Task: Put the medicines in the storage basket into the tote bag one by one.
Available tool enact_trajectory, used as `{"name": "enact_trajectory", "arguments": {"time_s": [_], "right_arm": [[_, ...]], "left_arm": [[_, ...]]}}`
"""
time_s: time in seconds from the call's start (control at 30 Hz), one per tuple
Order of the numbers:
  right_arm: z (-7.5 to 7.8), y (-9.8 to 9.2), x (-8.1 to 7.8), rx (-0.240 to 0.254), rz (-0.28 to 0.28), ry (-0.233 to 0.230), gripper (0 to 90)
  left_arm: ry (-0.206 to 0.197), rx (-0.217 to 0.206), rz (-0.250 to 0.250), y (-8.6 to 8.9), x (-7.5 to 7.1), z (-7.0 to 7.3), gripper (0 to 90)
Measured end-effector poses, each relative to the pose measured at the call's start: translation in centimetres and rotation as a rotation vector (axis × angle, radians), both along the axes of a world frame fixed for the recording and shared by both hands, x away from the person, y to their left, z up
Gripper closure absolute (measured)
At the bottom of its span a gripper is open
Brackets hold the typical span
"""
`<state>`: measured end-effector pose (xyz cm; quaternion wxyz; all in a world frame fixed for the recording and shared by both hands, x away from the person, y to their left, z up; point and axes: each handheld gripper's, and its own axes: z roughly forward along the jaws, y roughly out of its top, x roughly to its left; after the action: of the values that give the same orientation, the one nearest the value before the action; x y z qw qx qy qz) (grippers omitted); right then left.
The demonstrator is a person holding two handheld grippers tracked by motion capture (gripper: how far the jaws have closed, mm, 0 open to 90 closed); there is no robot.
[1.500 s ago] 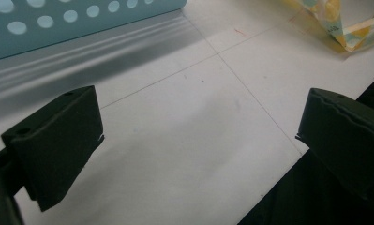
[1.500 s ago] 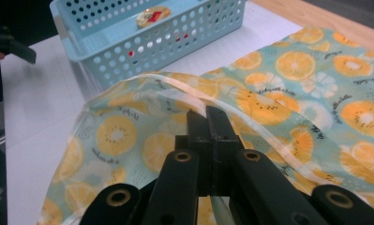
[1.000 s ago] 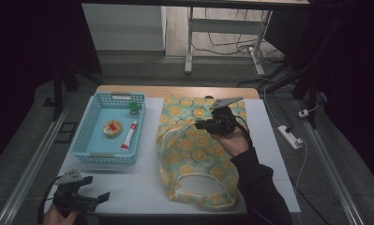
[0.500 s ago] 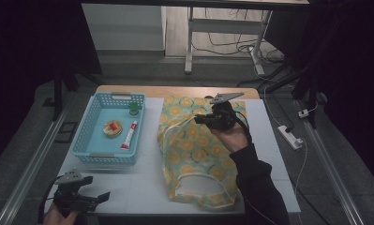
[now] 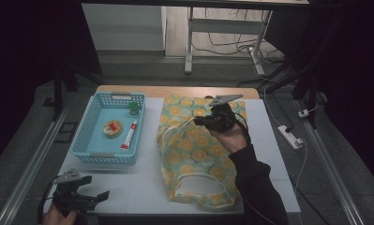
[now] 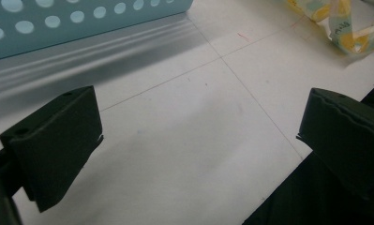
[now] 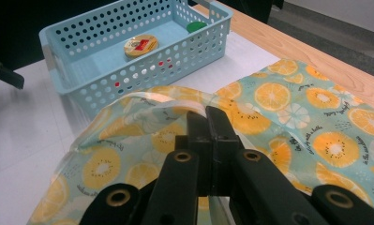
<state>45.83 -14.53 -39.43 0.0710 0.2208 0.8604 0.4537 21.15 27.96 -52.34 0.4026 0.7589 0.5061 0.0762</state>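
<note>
Right hand-held gripper [image 5: 198,122]: jaws pressed together on a white handle [image 7: 173,104] of the fruit-print bag [image 5: 194,154]; it sat at about 1 o'clock from the tabletop's middle, over the bag's far half; in the right gripper view the strap ran into the closed jaws [image 7: 208,140] and the cloth rose to them in a ridge
Change: compared with a second before, little had shifted; the gripper stood a touch farther from the person and the handle now arched up toward it; the bag's left edge looked slightly gathered
Left hand-held gripper [image 5: 98,196]: jaws spread, nothing between them; it rested at about 7 o'clock, near the tabletop's front edge [image 5: 128,206], where it had been a second earlier
Bag: lying flat on the white tabletop, right of centre, mouth and second handle [image 5: 201,180] toward the person at 5 o'clock
Basket [image 5: 96,154]: blue, at 10 o'clock, just beside the bag; it held a round tin [image 5: 112,128], a tube [image 5: 129,135] and a green cap [image 5: 134,108]
Meaning: I judged the grip on the handle secure and the lift barely begun; opening the bag's mouth remained undone
</note>
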Motion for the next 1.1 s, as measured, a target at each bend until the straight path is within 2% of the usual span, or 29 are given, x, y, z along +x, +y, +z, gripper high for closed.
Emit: {"name": "enact_trajectory", "arguments": {"time_s": [0.17,0.43,0.6,0.73,0.9,0.97,1.1], "right_arm": [[0.0,-0.2,-0.1,0.003,-0.006,0.0,90.0],[-0.3,-0.2,-0.1,0.008,-0.001,0.005,90.0],[-0.4,-0.1,-0.2,0.002,0.002,0.008,90.0],[-0.3,-0.3,-0.2,0.01,-0.001,0.01,90.0],[-0.5,-0.4,-0.1,0.011,-0.001,0.015,90.0],[-0.4,-0.4,-0.1,0.012,-0.001,0.012,90.0],[-0.2,-0.6,-0.2,0.02,-0.003,0.008,90.0]], "left_arm": [[-0.005,-0.004,0.001,0.0,0.0,0.1,0.0],[-0.036,0.005,-0.013,0.0,0.3,0.7,0.0],[-0.05,0.017,-0.028,0.0,0.8,1.3,0.0],[-0.067,0.0,-0.037,0.0,1.1,1.7,0.0],[-0.076,0.018,-0.053,-0.2,1.9,2.2,0.0],[-0.077,0.008,-0.06,-0.3,2.1,2.5,0.0],[-0.113,-0.014,-0.059,-0.1,2.3,3.3,0.0]]}}
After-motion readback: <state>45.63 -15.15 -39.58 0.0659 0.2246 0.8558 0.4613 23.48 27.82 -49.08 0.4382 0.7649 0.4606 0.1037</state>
